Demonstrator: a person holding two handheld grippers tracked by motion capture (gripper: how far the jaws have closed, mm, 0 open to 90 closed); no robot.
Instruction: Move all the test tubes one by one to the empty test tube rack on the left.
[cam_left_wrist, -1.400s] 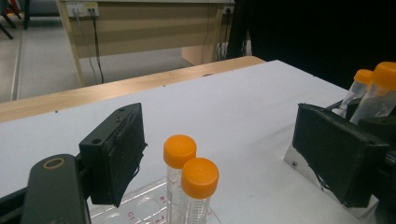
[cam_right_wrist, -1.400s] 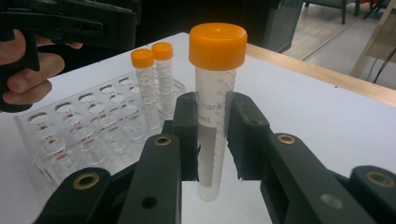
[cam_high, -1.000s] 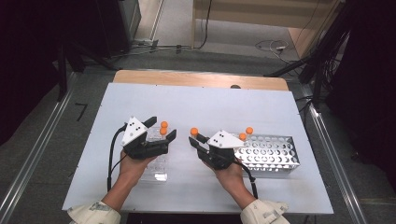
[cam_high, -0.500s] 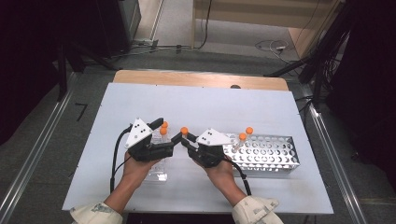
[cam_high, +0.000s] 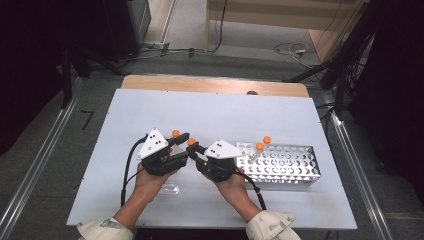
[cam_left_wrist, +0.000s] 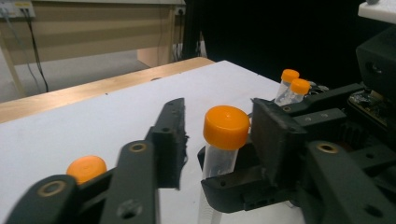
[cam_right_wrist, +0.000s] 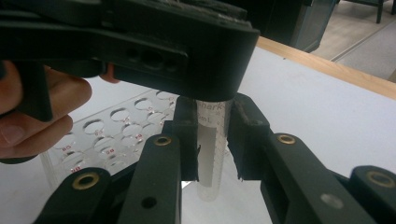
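- Your right tool (cam_high: 196, 150), at the centre of the high view, is clenched on a clear plastic tube with an orange screw cap (cam_left_wrist: 226, 127), holding it upright above the white table (cam_high: 210, 110).
- Your left tool (cam_high: 181, 145), just left of it, has just been closing its jaws around that tube's cap; in the left gripper view the cap sits between the jaws, near the right one, but I cannot tell if the pads touch it.
- In the right gripper view the tube's clear body (cam_right_wrist: 209, 149) stands between the jaws.
- The perforated metal tube rack (cam_high: 282, 165), right of centre, carries two more orange-capped tubes (cam_high: 263, 144).
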